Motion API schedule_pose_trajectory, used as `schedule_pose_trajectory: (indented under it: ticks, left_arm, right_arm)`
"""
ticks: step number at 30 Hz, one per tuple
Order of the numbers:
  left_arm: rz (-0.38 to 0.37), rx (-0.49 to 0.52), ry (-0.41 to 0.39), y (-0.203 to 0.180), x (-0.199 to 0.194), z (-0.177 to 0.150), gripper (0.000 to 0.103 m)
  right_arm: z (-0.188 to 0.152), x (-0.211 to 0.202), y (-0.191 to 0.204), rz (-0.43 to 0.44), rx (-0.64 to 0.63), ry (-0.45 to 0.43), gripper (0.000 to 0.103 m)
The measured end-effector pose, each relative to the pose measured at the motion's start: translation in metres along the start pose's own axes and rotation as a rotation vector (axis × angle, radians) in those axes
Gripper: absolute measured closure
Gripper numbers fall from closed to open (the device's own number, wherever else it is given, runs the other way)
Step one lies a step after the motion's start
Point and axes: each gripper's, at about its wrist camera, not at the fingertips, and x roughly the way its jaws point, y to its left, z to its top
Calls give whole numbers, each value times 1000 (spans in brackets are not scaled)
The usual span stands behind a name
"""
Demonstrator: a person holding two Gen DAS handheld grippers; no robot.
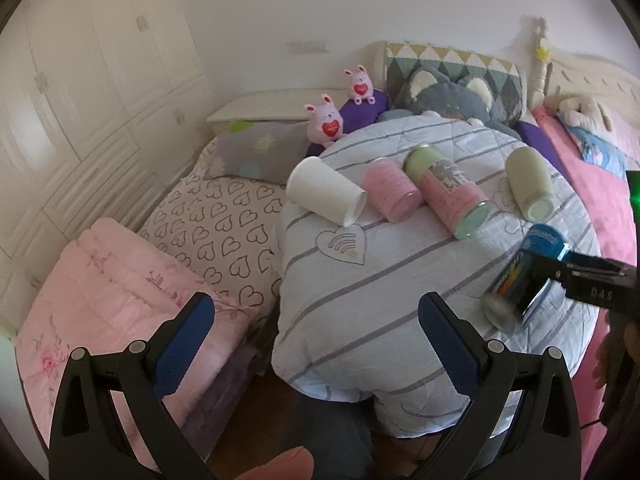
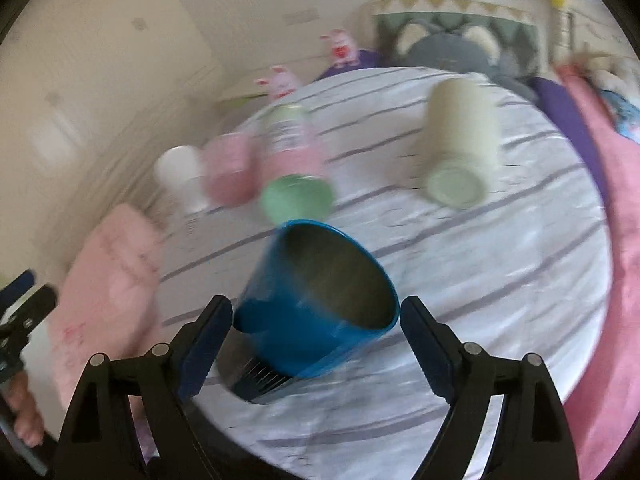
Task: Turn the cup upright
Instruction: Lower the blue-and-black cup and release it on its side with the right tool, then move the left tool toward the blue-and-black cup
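Note:
A blue cup (image 2: 316, 300) with a dark metal inside stands tilted between the fingers of my right gripper (image 2: 316, 320), its mouth up and toward the far side; the jaws stand wide and it is unclear whether the pads touch it. In the left wrist view the same cup (image 1: 528, 276) leans on the striped cloth at the right, with the right gripper (image 1: 560, 276) at it. My left gripper (image 1: 316, 316) is open and empty over the table's near edge.
On the round striped table (image 1: 360, 300) lie a white cup (image 1: 326, 192), a pink cup (image 1: 390, 190), a pink and green bottle (image 1: 448, 192) and a pale green cup (image 1: 530, 184). A bed with pink bedding (image 1: 120, 300) is at left, plush toys behind.

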Motion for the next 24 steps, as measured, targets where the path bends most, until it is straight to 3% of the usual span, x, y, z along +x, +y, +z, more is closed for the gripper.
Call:
schedule_pose_trajectory:
  ticks: [7, 16, 24]
  left_arm:
    - [-10, 33, 4, -19, -2, 1, 0]
    - [-4, 57, -22, -28, -23, -6, 0]
    - [-11, 74, -36, -31, -40, -18, 0]
  right_arm:
    - [-5, -27, 1, -58, -27, -90, 16]
    - [-20, -53, 19, -37, -49, -147, 16]
    - [-44, -92, 44, -69, -90, -218, 16]
